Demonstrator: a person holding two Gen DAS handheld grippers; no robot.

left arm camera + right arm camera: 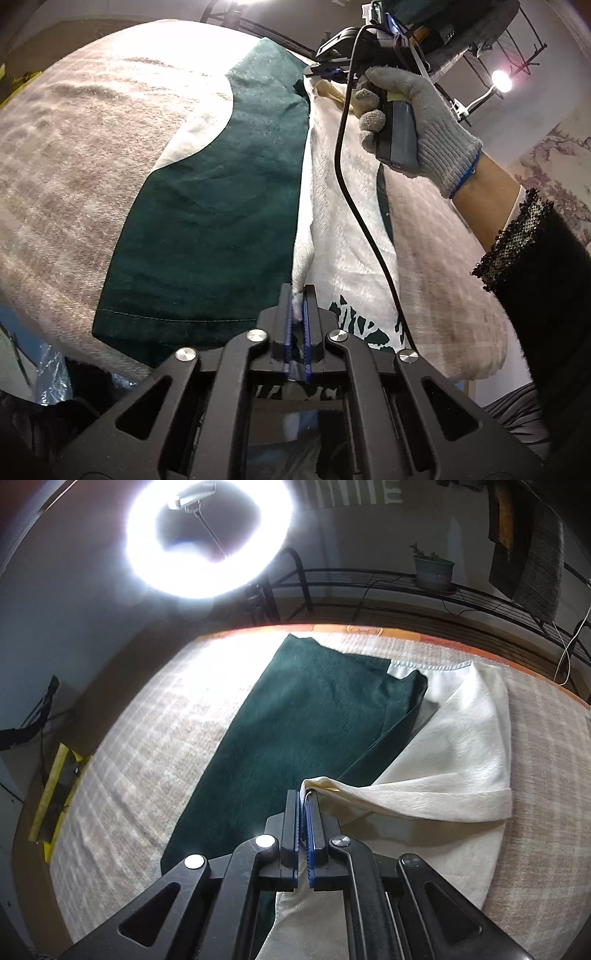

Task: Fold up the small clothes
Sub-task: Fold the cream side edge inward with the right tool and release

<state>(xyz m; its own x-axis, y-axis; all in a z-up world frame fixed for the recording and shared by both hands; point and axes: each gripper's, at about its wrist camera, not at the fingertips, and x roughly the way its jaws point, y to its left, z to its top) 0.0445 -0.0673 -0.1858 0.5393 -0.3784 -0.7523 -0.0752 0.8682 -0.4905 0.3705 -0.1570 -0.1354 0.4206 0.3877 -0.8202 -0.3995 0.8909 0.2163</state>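
Note:
A small garment, dark green (221, 206) with a cream-white inner side (343, 229), lies on a beige woven cloth (74, 177). My left gripper (298, 291) is shut on the cream edge of the garment near its hem. My right gripper (305, 797) is shut on another cream edge and holds it lifted, so the cream layer (461, 753) is turned over the green part (303, 723). In the left wrist view the right gripper (325, 70) shows at the far end, held by a grey-gloved hand (413, 122).
A black cable (354, 206) hangs from the right gripper across the garment. A bright ring light (207, 539) stands beyond the table. A metal rack with a plant pot (432, 568) is behind. A yellow object (55, 786) lies at the left.

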